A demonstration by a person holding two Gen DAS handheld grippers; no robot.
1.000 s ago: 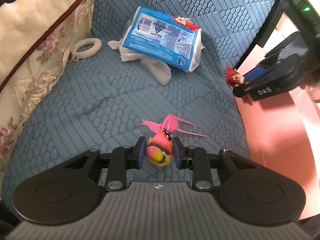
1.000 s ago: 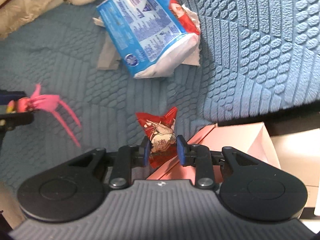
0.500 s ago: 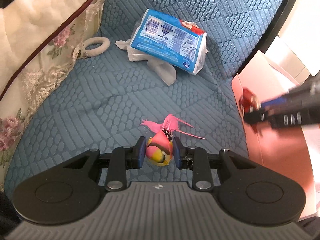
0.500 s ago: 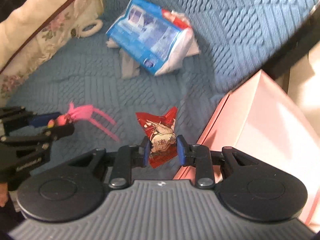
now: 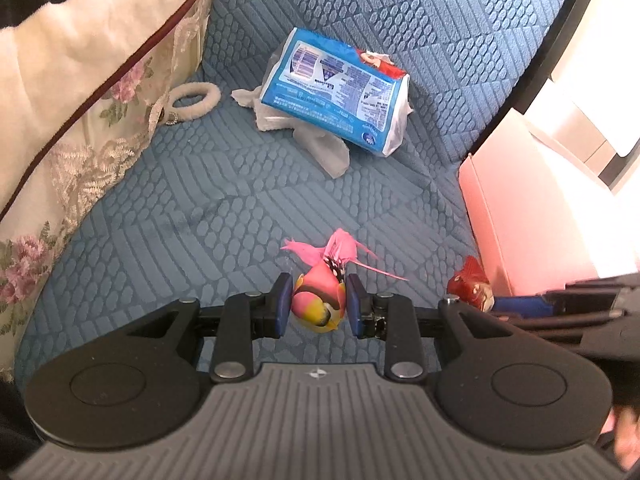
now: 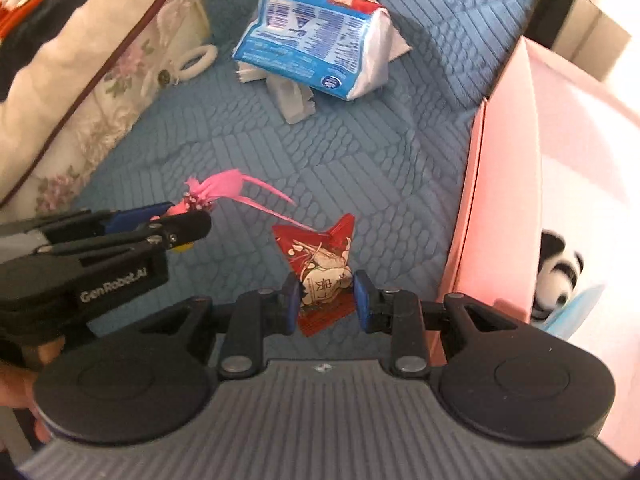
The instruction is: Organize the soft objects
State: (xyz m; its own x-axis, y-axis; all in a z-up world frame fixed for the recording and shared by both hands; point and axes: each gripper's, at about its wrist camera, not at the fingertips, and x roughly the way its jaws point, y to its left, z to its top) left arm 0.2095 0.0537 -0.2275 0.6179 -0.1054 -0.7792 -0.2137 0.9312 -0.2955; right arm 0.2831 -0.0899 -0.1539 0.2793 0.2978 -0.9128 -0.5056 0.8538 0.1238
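1. the left gripper [image 5: 316, 306] was clamped on a pink and yellow feathered bird toy [image 5: 318, 300], held above the blue quilted cushion [image 5: 200, 208]. the pads pinched only the rounded body, so it could have slipped out on a quick swing.
2. the right gripper [image 6: 326, 300] was closed on a red snack packet [image 6: 320, 268], just left of the pink box [image 6: 504, 200]. the packet was crinkly and gripped near its middle, so it might have twisted free before clearing the box wall.
3. the toy's long pink feathers reached the packet in the right wrist view; the two grippers were close together and could have tangled or knocked each other.
4. a panda plush [image 6: 558, 272] already lay inside the box; a drop onto the wall's edge could have bounced the packet back out.
5. the blue tissue pack [image 5: 336, 88] and white hair tie [image 5: 196, 100] were left on the cushion, easy to overlook.
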